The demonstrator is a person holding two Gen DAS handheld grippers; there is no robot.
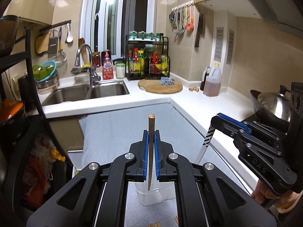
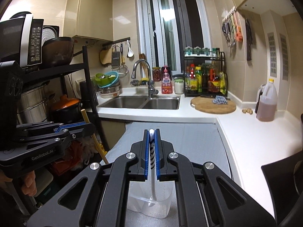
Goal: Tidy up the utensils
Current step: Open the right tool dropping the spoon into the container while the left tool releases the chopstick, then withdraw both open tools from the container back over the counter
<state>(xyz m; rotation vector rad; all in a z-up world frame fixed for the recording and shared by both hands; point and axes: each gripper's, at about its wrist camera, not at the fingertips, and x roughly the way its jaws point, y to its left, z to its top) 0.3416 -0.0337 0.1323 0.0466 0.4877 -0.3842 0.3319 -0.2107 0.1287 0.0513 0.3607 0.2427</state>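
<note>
While both utensils are hanging over the clear plastic container [image 2: 149, 202], the step in hand is looking like a drop of each one into it, and doing it well is calling for the lower tips to be inside the rim before either grip is loosened.

The left hand-held gripper [image 1: 151, 151] is clamping a wooden chopstick [image 1: 151, 147] between its blue pads, jaws closed down on it. The chopstick is standing nearly upright, blunt end up, pointed end reaching down to the container's mouth. The right hand-held gripper [image 2: 151, 151] is pinching, just as tightly, a white spoon [image 2: 152, 185] by its black-striped handle, and the bowl of the spoon is dipping at or just inside the container's opening; which, I cannot tell.

The container is sitting on a grey textured mat [image 1: 121, 132] at the near edge of the worktop [image 1: 217, 111], directly beneath both tools. My judgement is that the thin walls could tip if a utensil is pushing sideways, so a straight vertical lowering is suiting best.

Both tools are pointing forward and somewhat downward, side by side, close together. A hand [image 1: 272, 194] is gripping the right tool's handle from below.
</note>
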